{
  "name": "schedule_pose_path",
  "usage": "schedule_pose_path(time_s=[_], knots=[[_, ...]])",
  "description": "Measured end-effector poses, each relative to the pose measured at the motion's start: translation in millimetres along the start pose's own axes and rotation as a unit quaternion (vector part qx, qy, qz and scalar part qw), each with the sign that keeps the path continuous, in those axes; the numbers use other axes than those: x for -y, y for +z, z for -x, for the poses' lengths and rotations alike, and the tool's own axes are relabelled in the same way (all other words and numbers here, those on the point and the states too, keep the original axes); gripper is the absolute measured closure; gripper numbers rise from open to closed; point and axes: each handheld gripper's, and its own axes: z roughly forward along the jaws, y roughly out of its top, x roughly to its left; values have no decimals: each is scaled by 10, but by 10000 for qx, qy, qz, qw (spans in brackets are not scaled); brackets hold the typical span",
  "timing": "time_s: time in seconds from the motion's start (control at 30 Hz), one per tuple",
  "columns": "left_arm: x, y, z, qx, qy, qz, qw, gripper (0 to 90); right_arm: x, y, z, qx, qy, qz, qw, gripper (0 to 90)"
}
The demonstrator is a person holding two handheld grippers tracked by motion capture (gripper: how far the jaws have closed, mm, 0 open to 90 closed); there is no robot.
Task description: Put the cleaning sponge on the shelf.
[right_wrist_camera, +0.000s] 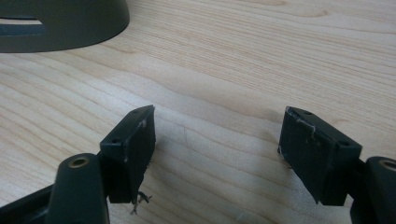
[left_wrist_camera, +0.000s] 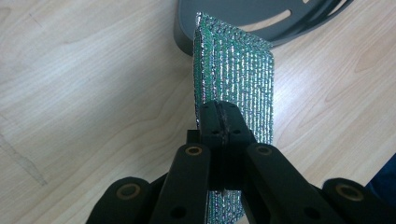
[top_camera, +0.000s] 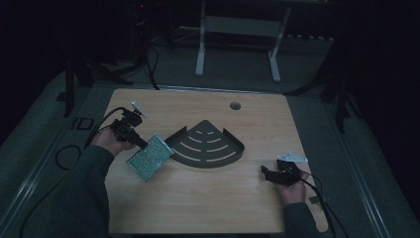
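Glittery pad (left_wrist_camera: pixel 238 70) clamped between left tongs (left_wrist_camera: pixel 220 122), beside grey tray (left_wrist_camera: pixel 280 18).

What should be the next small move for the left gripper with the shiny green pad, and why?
Probably carry the shiny green pad a little toward the dark corner shelf. The left gripper is shut on the pad's edge, the shelf lies just beyond it, and the right gripper rests open on the table.

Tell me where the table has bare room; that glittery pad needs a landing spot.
Free: the near strip between the left gripper holding the glittery pad and the right gripper, and the far edge behind the grey corner shelf. Crowded where pad meets shelf.
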Motion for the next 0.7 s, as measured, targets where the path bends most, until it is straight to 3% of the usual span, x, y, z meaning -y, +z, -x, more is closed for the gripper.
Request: schedule_pose_path(time_s=[0.7], knots=[[-277, -85, 28, -18, 110, 7, 9999, 900, 0, 0, 1, 1, -6, -1, 10000, 265]])
